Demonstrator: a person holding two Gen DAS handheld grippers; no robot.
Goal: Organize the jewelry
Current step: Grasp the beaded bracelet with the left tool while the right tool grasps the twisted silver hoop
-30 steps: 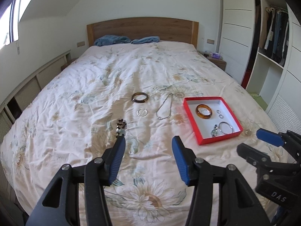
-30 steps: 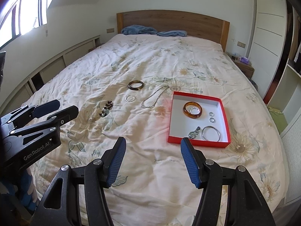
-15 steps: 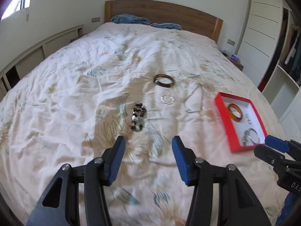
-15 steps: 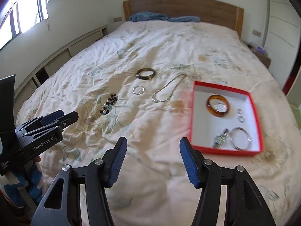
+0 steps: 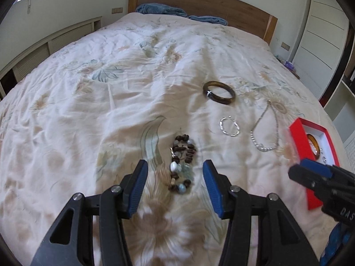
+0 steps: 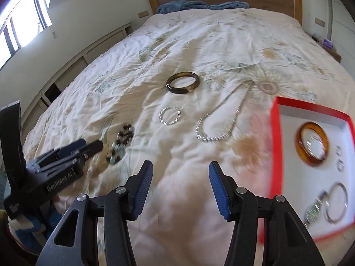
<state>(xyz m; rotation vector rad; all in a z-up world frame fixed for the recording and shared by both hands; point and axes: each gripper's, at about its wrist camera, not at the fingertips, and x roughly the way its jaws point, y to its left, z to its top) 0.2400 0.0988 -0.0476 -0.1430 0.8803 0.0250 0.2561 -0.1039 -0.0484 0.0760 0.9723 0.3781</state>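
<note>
A brown-and-pale beaded bracelet (image 5: 182,161) lies on the floral bedspread, between the tips of my open left gripper (image 5: 174,166), which hovers just above it. It also shows in the right wrist view (image 6: 121,143). Further back lie a dark brown bangle (image 5: 219,92), a small silver chain loop (image 5: 229,126) and a silver necklace (image 5: 265,130). A red tray (image 6: 275,155) with a white inside holds an amber bangle (image 6: 311,144), small rings, a watch and a silver hoop. My right gripper (image 6: 180,168) is open and empty over bare bedspread left of the tray.
The bed (image 5: 88,102) fills both views, with a wooden headboard (image 5: 199,2) and blue folded cloths (image 5: 159,10) at the far end. Low cabinets (image 6: 73,71) run along the left wall. White wardrobe doors (image 5: 321,33) stand at the right.
Both grippers have moved forward and lower toward the bed. The left one has closed in on the beaded bracelet, which now sits between its open tips. The red tray looms larger on the right.
</note>
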